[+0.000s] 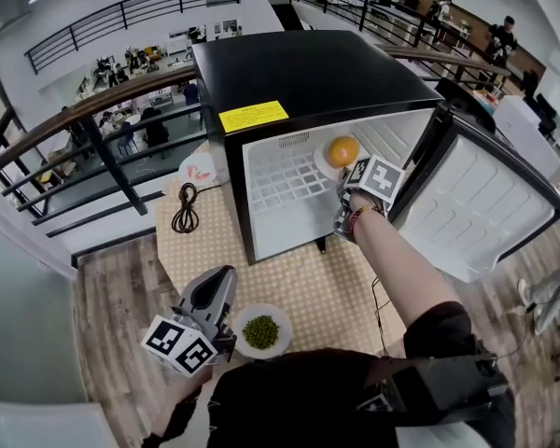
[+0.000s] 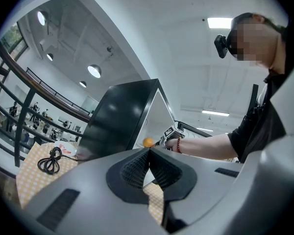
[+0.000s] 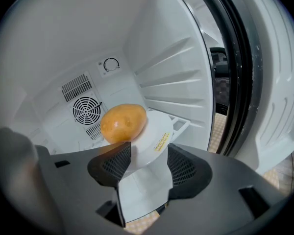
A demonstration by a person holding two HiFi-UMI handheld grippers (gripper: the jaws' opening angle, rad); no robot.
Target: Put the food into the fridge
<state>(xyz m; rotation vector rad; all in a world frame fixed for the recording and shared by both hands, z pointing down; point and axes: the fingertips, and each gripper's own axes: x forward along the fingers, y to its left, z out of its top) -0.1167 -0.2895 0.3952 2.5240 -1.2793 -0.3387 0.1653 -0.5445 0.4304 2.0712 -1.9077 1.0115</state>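
Note:
A potato [image 3: 123,123] lies on a small white plate [image 3: 154,136] that rests on the wire shelf [image 3: 180,125] inside the open black mini fridge [image 1: 317,73]. My right gripper [image 3: 146,163] reaches into the fridge with the plate's near rim between its jaws; the jaws stand wide and the right pad shows a gap, so it is open. In the head view the potato [image 1: 343,150] sits just beyond the right gripper [image 1: 347,187]. My left gripper [image 1: 219,286] hangs low at the table's front, shut and empty, pads [image 2: 137,169] meeting. A white bowl of green peas [image 1: 261,331] stands beside it.
The fridge door [image 1: 485,203] is swung wide to the right. A coiled black cable [image 1: 186,208] and a white dish [image 1: 198,168] lie on the checked tablecloth [image 1: 299,287] left of the fridge. A railing [image 1: 93,129] runs behind the table.

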